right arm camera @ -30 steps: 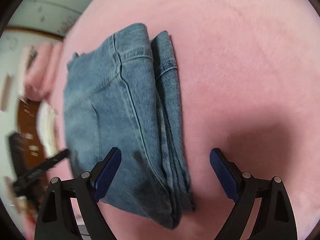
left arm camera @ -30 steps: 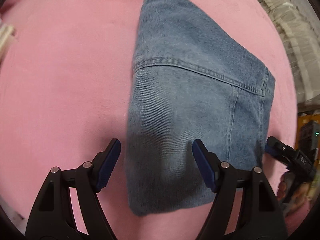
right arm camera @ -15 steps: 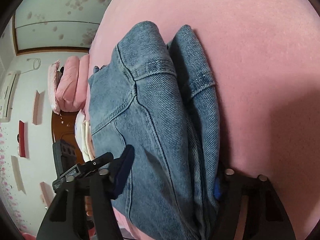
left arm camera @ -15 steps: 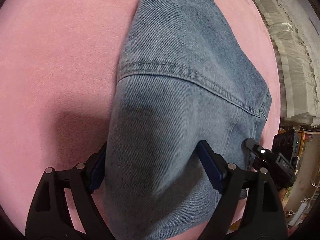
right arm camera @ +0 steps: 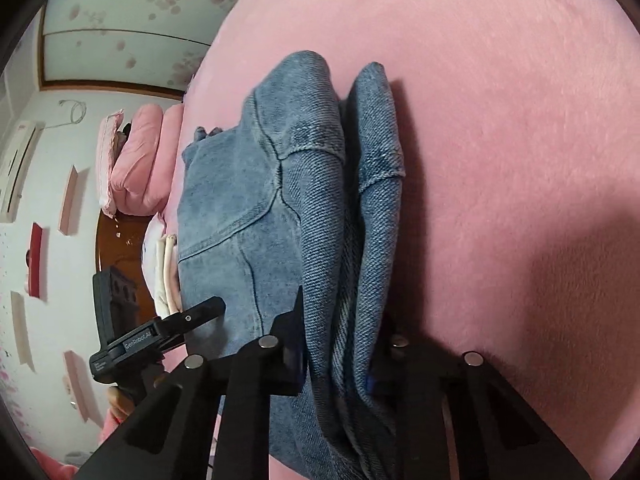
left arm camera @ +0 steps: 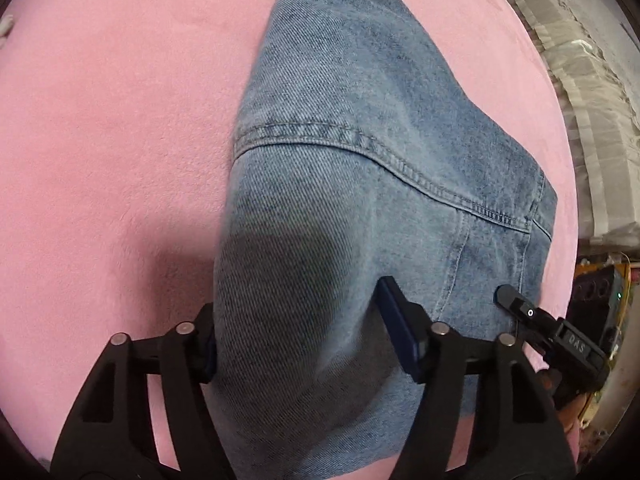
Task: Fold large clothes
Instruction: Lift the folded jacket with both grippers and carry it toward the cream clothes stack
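Underneath everything lies a pink plush cover, soft-napped and unbroken, most likely on a bed. Folded jeans lie on it in a thick stack, seams and hems showing along the layered edge.

Left claw straddles the near corner of the stack; its jaws have just been closing, one finger hidden at the denim's left edge, the other resting on top of the cloth, but I cannot tell whether the pads are pressing yet. Right claw has just been closing too and now pinches the folded layers narrowly between its 2 fingers, the bundle bunched upward between them.

Beyond the cover's edge, the right wrist view shows a pale wall with pink and red shelves, a flower-patterned panel, rolled pink bedding and dark wood. Pale ruffled fabric lies past the far edge in the left wrist view.
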A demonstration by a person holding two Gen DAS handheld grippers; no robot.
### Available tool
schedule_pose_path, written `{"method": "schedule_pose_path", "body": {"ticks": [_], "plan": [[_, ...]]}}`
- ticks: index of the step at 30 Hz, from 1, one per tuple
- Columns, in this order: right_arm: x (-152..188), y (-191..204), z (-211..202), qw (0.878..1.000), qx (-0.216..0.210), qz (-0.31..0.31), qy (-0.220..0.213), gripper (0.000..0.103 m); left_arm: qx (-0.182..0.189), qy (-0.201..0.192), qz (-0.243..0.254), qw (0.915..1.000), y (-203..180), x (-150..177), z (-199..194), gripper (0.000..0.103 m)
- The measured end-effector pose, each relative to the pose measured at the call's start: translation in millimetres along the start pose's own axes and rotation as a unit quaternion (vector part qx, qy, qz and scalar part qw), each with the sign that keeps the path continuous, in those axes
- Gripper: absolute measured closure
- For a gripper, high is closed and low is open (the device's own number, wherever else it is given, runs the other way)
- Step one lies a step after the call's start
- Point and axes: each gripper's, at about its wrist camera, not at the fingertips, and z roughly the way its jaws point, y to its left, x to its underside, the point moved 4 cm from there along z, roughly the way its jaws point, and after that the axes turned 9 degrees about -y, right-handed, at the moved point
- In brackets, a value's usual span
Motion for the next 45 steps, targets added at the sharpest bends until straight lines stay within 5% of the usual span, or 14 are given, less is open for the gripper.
{"method": "schedule_pose_path", "body": {"ticks": [9, 18, 26, 37, 45], "plan": [[15, 54, -18, 0.998, 0.014, -0.033, -0.045, 0.087, -0.044, -0.007, 0.062, 0.9971, -26, 3, -40, 0.067], [78, 135, -36, 0.991, 0.075, -0.093, -0.058, 0.087, -0.007, 0.005, 0.098, 0.9952, 22, 32, -99, 0.072], [169, 255, 9, 0.990, 0.086, -0.097, -0.051, 0.087, -0.012, 0.008, 0.123, 0.9923, 151, 10, -190, 0.073], [217, 484, 162, 0.984, -0.089, -0.146, -0.050, 0.087, -0.103, -0.112, 0.099, 0.9834, 380, -114, -357, 0.073], [224, 632, 293, 0.965, -0.180, -0.190, -0.021, 0.087, -0.142, -0.166, 0.086, 0.9720, 512, -203, -413, 0.072]]}}
